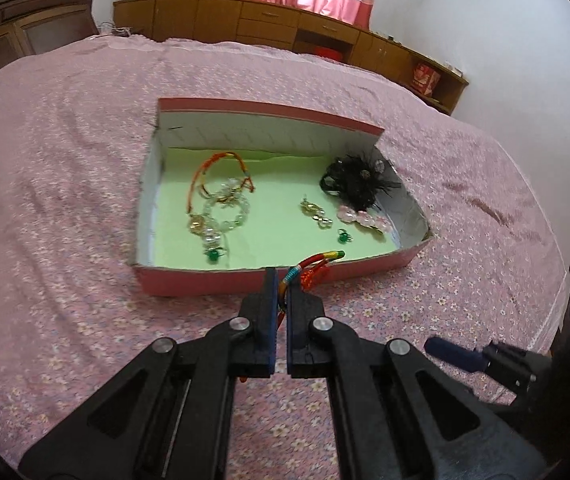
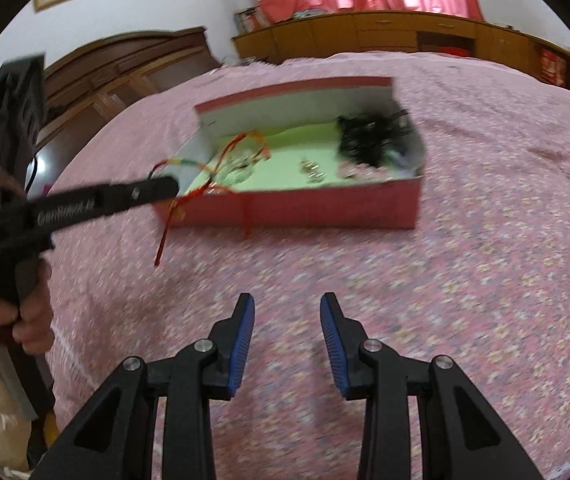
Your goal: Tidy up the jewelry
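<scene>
My left gripper point(image 1: 281, 280) is clamped on a braided cord point(image 1: 317, 264) at the box's point(image 1: 205, 280) near rim; right gripper point(image 2: 287, 308) hangs released over the bed point(image 2: 485, 260). Bracelets point(image 1: 221, 200), earrings point(image 1: 317, 212) and a hair clip point(image 1: 353, 180) are already boxed. Looks nearly done, cord left.

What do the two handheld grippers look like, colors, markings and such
Both are matte black plastic linkages with round silver pivot pins. The left gripper has flat dark fingers edged in navy padding; seen from the right wrist view, its side bears blurred white lettering. The right gripper has curved fingers lined with ribbed bright blue pads. The person's bare hand grips the left gripper's black handle.
</scene>
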Motion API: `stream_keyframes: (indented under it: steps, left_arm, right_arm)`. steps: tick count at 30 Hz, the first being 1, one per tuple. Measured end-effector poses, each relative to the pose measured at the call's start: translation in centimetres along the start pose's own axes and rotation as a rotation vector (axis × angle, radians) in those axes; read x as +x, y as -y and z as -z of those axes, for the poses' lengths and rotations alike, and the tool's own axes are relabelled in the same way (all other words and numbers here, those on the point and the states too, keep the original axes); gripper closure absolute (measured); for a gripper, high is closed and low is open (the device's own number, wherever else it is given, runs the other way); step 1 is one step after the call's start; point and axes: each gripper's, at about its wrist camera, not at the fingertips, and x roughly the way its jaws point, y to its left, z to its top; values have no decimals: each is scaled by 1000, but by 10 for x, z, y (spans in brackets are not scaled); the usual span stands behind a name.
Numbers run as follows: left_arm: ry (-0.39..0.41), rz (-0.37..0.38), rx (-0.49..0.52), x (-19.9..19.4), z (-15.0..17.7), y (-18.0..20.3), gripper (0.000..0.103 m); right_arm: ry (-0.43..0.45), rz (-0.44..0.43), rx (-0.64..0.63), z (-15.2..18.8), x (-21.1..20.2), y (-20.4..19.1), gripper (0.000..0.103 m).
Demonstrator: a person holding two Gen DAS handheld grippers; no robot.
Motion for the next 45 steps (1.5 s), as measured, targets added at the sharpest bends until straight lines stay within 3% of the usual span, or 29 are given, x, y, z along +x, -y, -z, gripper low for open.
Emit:
stream_keyframes:
  steps: [21, 26, 37, 45]
  left_arm:
    - [0, -68, -104, -16, 31, -44, 103]
    - [-5, -75, -114, -19, 37, -48, 103]
    - [24, -63, -87, -28, 35, -33, 103]
    - [124, -65, -32, -44, 28, -12, 103]
  right_arm:
    - [-162, -46, -111, 23, 40, -47, 66]
    - [-179, -16, -109, 25, 48, -44, 86]
    - [-98, -38, -84, 17, 27, -32, 86]
    - [39, -19, -69, 4, 2, -24, 86]
